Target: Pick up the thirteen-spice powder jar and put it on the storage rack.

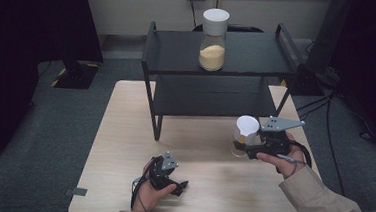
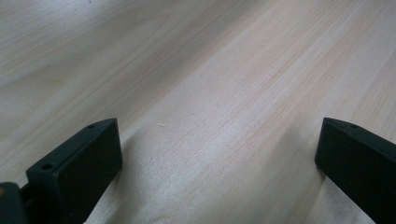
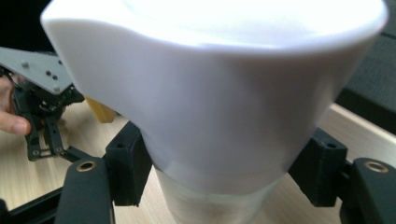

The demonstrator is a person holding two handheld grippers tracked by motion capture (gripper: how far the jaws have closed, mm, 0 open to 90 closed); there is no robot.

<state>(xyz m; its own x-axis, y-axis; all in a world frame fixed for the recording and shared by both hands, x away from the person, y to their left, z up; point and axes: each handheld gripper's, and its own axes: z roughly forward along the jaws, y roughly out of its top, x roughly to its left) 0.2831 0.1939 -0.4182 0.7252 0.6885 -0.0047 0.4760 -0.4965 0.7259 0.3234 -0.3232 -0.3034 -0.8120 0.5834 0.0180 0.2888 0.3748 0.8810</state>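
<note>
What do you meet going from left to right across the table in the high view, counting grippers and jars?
left gripper, open and low over the table → jar on the rack's top shelf, white lid, yellow grains → jar with a white lid gripped in the right gripper.

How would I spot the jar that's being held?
Start at the black shelf at the table's far edge. Before its right legs, the right gripper clamps a white-lidded jar. Its twin stands alone atop the shelf, untouched.
</note>
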